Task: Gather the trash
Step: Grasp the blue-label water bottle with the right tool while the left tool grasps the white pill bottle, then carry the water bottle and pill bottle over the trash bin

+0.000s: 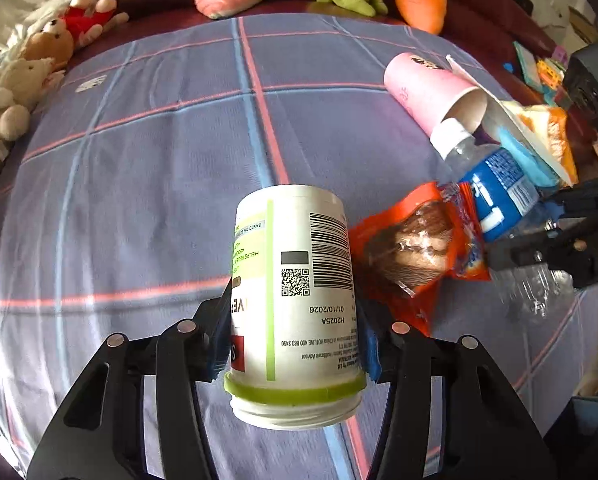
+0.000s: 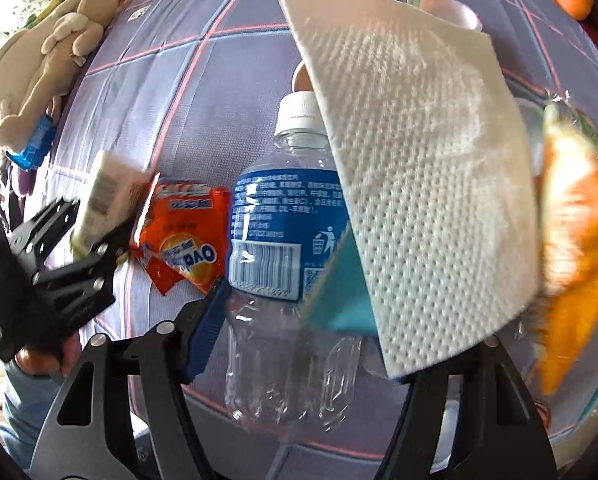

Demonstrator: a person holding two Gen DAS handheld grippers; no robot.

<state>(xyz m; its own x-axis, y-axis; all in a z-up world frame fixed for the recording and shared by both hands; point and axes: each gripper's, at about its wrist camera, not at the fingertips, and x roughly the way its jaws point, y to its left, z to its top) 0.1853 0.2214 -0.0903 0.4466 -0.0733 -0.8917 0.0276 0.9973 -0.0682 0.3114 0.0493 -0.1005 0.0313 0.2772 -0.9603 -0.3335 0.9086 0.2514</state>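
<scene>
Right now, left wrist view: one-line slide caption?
Left gripper clamps a lidless white supplement jar over the plaid cloth, orange snack wrapper alongside.

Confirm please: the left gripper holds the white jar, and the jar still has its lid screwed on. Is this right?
Not quite. The left gripper does hold the white jar, its blue pads pressed on both sides, but the jar has no lid: the left wrist view shows its bare threaded neck and open mouth facing the camera, below the green band.
</scene>
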